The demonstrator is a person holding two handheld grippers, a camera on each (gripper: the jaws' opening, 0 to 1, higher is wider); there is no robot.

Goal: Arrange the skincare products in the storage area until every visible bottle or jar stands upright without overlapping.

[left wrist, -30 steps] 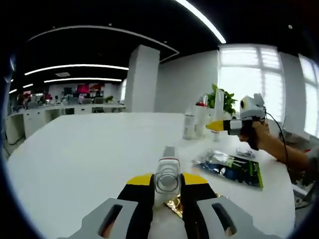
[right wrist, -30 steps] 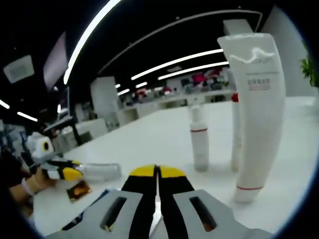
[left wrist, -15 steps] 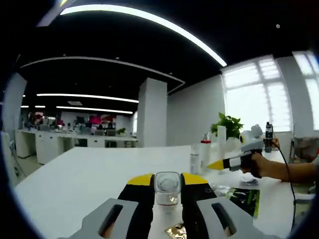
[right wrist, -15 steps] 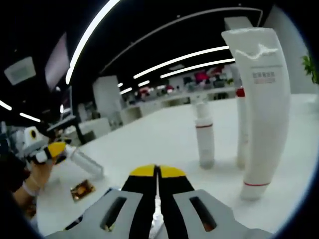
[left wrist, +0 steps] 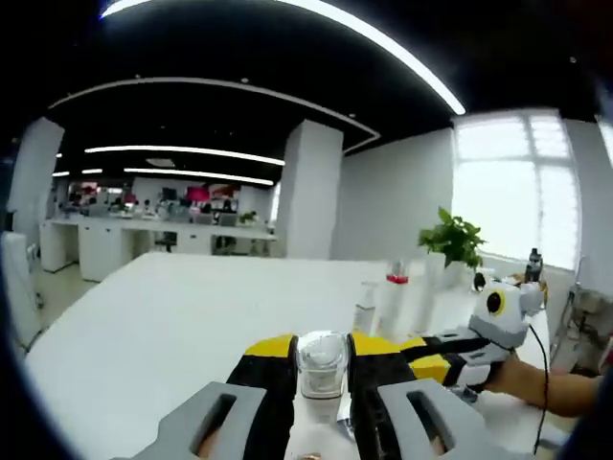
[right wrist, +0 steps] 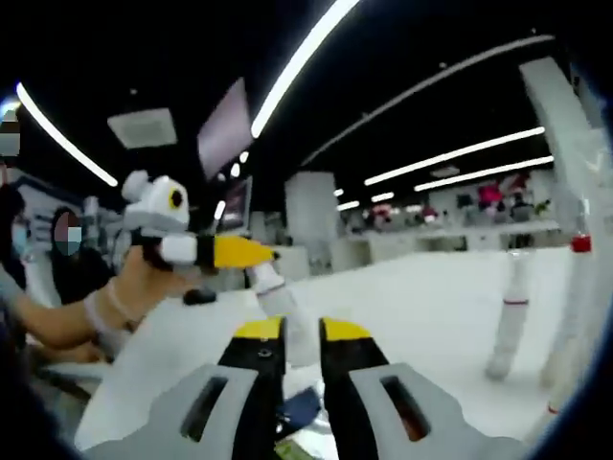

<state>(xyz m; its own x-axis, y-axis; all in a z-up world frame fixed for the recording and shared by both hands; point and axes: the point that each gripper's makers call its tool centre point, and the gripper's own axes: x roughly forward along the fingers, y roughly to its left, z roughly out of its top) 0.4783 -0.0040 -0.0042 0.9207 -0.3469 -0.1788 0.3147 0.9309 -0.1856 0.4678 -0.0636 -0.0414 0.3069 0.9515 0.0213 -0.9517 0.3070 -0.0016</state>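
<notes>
— While both grippers hang above the white table [left wrist: 144, 326], how many products can be counted?
— Four with any certainty. One small clear bottle [left wrist: 321, 362] with a rounded, silvery-looking end sits clamped between the jaws of the left gripper [left wrist: 321, 383], lifted off the tabletop. In the right gripper view that same bottle [right wrist: 273, 292] hangs below the yellow tips, slanting down.
— And the other three?
— They stand upright further back: a slim white pump bottle [right wrist: 510, 316] with a thin red band, a white bottle with a red cap [right wrist: 575, 307] just beside it, and a third pale container [left wrist: 426, 283] near a potted plant [left wrist: 458, 240], too blurred to describe.
— How does the right gripper [right wrist: 301, 335] stand?
— Its jaws are slightly parted, gripping nothing. A dark packet [right wrist: 299, 410] lies flat under it.
— Any hands?
— One hand [right wrist: 144, 278] holds the left gripper's handle.
</notes>
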